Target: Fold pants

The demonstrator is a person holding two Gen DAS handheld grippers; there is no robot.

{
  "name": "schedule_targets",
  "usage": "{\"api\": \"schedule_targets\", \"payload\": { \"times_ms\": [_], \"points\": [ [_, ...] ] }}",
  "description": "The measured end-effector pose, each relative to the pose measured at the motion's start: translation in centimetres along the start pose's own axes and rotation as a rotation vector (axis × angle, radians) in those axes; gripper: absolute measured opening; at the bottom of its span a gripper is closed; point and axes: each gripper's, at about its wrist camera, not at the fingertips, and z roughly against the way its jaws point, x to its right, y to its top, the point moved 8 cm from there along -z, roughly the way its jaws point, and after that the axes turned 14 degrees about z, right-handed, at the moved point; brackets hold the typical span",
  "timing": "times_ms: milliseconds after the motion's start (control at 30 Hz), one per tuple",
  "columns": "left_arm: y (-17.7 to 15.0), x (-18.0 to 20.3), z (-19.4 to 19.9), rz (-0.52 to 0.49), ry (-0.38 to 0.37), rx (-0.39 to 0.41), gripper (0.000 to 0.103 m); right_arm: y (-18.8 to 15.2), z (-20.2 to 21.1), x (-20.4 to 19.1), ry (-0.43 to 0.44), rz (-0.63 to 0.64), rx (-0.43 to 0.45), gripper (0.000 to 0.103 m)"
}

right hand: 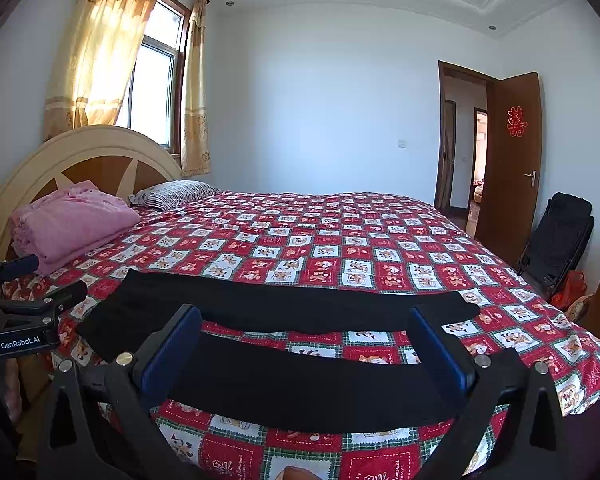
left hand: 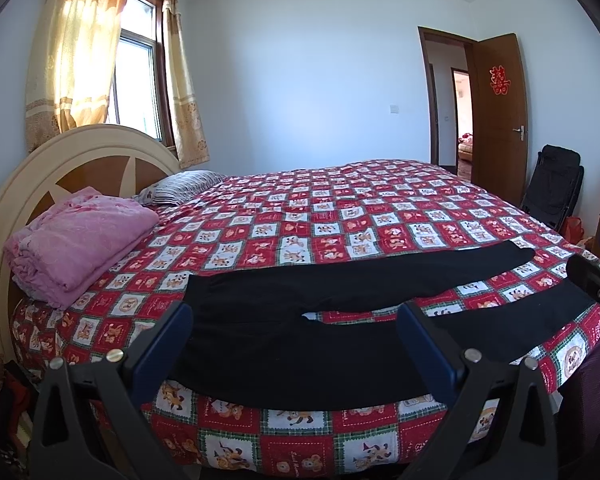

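Black pants (left hand: 284, 344) lie flat near the front edge of the bed, waist to the left, the two legs spread apart toward the right. They also show in the right wrist view (right hand: 300, 380). My left gripper (left hand: 296, 340) is open and empty, held just above the waist and crotch area. My right gripper (right hand: 306, 344) is open and empty, held over the near leg. The right gripper shows at the right edge of the left wrist view (left hand: 596, 284); the left gripper shows at the left edge of the right wrist view (right hand: 24, 312).
The bed has a red checked cartoon sheet (left hand: 340, 216). A folded pink blanket (left hand: 76, 240) and a striped pillow (left hand: 184, 188) lie by the headboard (left hand: 72, 160). A black folding chair (left hand: 556, 188) and an open brown door (left hand: 500, 112) stand at the right.
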Motion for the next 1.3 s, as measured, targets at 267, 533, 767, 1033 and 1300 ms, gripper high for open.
{"api": "schedule_targets", "payload": {
  "times_ms": [267, 533, 767, 1033, 1300],
  "points": [
    [0.01, -0.04, 0.02, 0.001, 0.0, 0.0, 0.103, 0.01, -0.07, -0.07, -0.003, -0.004, -0.001, 0.102],
    [0.07, 0.0, -0.02, 0.0, 0.002, 0.0, 0.103, -0.03, -0.12, -0.1, -0.002, -0.004, -0.003, 0.102],
    [0.07, -0.02, -0.01, 0.0, 0.001, 0.0, 0.103, -0.07, -0.13, -0.08, -0.002, -0.003, -0.003, 0.102],
    [0.07, -0.06, 0.0, 0.001, 0.001, 0.0, 0.103, -0.09, -0.13, -0.06, -0.002, -0.004, -0.003, 0.102],
    [0.07, -0.07, -0.01, 0.0, 0.001, 0.001, 0.103, -0.23, -0.2, 0.0, -0.002, -0.004, -0.006, 0.102]
  ]
}}
